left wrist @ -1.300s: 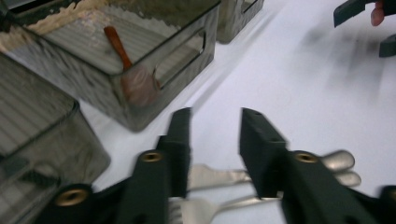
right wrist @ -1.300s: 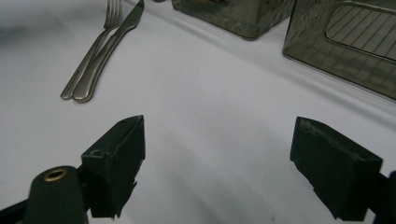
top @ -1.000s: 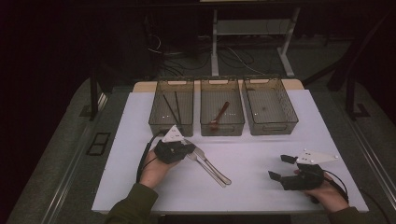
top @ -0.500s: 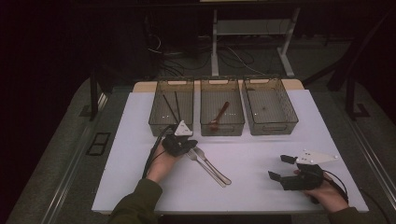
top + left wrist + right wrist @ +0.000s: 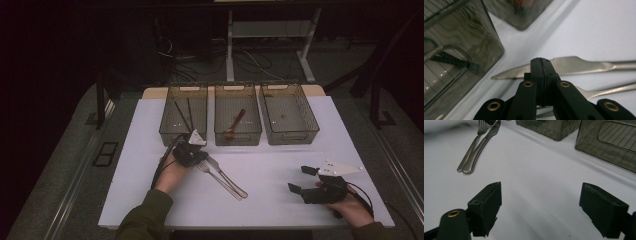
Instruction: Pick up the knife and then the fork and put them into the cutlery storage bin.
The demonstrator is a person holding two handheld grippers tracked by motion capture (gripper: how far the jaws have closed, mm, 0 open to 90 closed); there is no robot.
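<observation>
White counter (image 5: 280,200), dim room behind with cables and a stand's legs on the floor. Three smoked-plastic bins in a row at the far edge: left bin (image 5: 183,115) holds two dark chopsticks (image 5: 183,115), middle bin (image 5: 237,114) one wooden spoon (image 5: 235,124), right bin (image 5: 289,113) looks bare. One knife (image 5: 226,176) and one fork (image 5: 218,178) lie side by side, touching, near the bins. Left tool (image 5: 196,156): jaws pressed fully together, nothing between them, tip just above the knife blade (image 5: 574,65), whose serrations show in the left gripper view. Right tool (image 5: 300,181): jaws spread wide, empty, well apart from the cutlery.
</observation>
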